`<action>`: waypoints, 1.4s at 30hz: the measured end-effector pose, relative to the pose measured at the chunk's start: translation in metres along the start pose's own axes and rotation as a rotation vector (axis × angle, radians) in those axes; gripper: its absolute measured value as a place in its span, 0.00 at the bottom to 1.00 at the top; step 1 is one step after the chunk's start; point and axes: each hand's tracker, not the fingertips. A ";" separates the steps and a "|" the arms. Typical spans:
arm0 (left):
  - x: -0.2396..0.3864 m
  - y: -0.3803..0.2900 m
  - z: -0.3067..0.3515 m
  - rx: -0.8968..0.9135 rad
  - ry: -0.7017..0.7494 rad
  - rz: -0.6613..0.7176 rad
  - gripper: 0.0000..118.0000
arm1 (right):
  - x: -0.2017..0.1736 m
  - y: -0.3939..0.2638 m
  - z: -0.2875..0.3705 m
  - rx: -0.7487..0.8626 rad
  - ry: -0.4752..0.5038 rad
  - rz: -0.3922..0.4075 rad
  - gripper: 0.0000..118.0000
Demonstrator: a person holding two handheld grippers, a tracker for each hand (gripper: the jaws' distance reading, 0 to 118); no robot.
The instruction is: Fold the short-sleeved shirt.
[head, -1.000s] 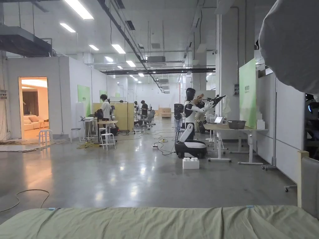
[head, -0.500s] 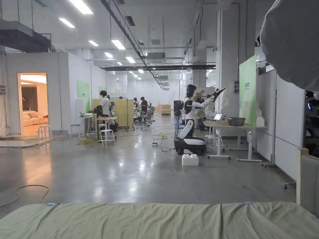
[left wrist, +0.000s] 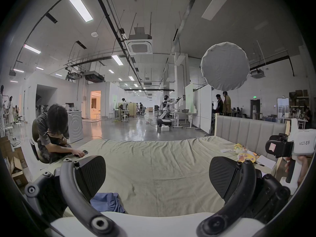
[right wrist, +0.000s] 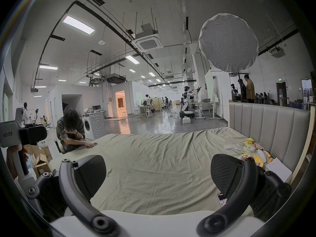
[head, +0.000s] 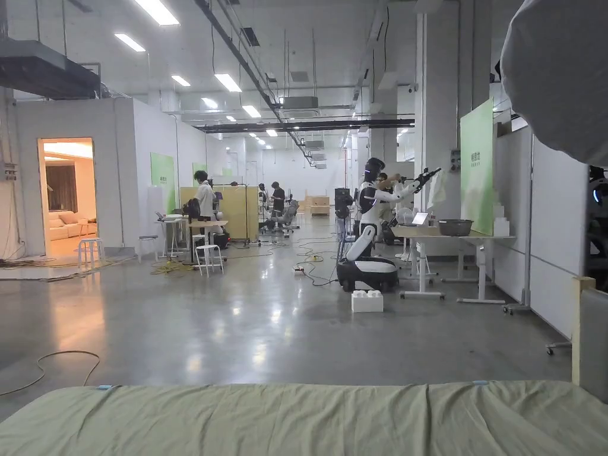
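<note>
Nothing on the bed (head: 297, 421) has moved; camera shift only. Blue shirt (left wrist: 106, 204), crumpled at 7 o'clock, lies unfolded beneath left tool (left wrist: 157, 177), jaws spread, empty. Right tool (right wrist: 158, 176) likewise open. Folding not begun.

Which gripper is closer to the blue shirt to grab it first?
Probably the left hand-held gripper. The crumpled blue shirt lies on the green bed sheet just under its open jaws. The right hand-held gripper, also open, is over bare sheet.
</note>
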 end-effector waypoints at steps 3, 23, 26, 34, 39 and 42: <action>0.002 0.001 0.001 0.004 0.006 -0.024 1.00 | 0.001 0.001 0.000 0.007 0.002 0.000 1.00; 0.004 0.003 0.004 0.027 0.011 -0.011 1.00 | 0.004 0.011 0.001 0.029 0.036 -0.061 1.00; 0.003 0.001 0.003 0.025 0.011 -0.007 1.00 | 0.004 0.011 0.001 0.020 0.032 -0.061 1.00; 0.002 0.000 0.002 0.022 0.006 -0.007 1.00 | 0.007 0.017 0.002 0.016 -0.010 -0.133 1.00; 0.003 -0.001 0.000 0.011 0.006 0.017 1.00 | -0.007 0.038 -0.008 -0.175 -0.212 -0.287 1.00; 0.002 -0.001 0.000 0.009 0.006 0.033 1.00 | -0.002 0.039 -0.012 -0.250 -0.174 -0.445 1.00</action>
